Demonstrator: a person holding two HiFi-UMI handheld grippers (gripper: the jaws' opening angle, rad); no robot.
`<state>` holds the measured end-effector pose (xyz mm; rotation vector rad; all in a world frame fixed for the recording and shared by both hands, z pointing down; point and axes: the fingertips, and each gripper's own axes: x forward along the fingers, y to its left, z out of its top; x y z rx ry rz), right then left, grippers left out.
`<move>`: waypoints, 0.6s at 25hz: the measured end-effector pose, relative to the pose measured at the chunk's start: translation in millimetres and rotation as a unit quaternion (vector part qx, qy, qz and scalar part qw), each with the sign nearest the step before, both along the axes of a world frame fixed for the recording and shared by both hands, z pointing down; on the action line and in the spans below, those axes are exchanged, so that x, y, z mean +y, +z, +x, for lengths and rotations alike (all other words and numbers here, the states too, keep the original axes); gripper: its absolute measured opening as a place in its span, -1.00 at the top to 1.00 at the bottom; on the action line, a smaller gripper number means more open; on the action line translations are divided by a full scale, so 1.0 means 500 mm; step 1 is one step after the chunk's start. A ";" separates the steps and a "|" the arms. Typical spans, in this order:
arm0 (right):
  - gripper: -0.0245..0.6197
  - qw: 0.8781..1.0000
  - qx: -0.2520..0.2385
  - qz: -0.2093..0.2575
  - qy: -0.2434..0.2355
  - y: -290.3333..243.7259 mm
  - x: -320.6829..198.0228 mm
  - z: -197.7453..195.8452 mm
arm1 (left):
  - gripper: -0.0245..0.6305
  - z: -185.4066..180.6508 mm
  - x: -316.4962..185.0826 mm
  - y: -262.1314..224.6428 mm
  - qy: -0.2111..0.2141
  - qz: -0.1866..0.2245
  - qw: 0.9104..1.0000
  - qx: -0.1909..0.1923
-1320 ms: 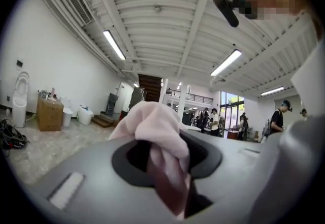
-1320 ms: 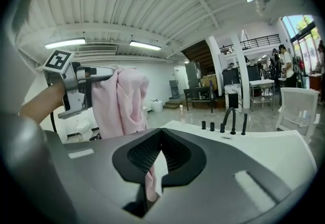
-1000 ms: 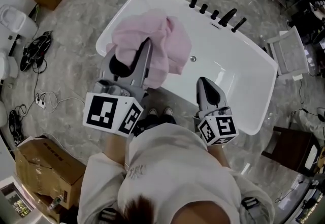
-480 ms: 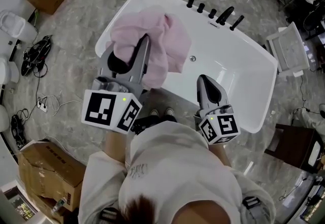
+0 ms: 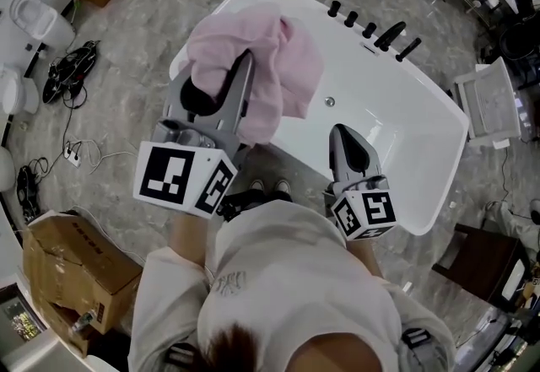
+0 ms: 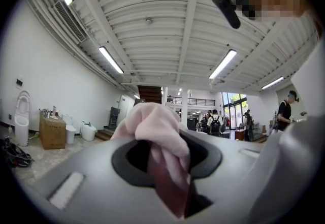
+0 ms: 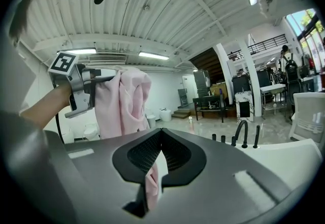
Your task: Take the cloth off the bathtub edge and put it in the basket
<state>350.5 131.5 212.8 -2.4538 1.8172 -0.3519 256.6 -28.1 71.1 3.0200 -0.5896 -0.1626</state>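
Fingers of my left gripper [image 6: 165,152] pinch the single pink cloth [image 5: 283,58], which hangs above the tub [image 5: 405,142] edge; my right gripper [image 7: 160,134] is pressed together, seemingly empty. Lifting looks done, carrying comes next: I must find the basket, perhaps that white slatted thing [image 5: 489,100]. One tub, two grippers, five black taps [image 5: 369,24].

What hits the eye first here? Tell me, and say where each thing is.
The pink cloth stands out first. It hangs bunched from the left tool, whose jaws are clamped on it, above the left end of the white bathtub. Next comes the right tool, jaws together, over the tub's near rim, with the black taps lined up along the far rim.
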 end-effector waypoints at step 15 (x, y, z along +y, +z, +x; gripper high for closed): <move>0.93 0.992 -0.003 -0.013 -0.124 0.036 -0.056 -0.042 | 0.43 -0.161 -0.043 -0.062 -0.155 0.056 0.986 0.006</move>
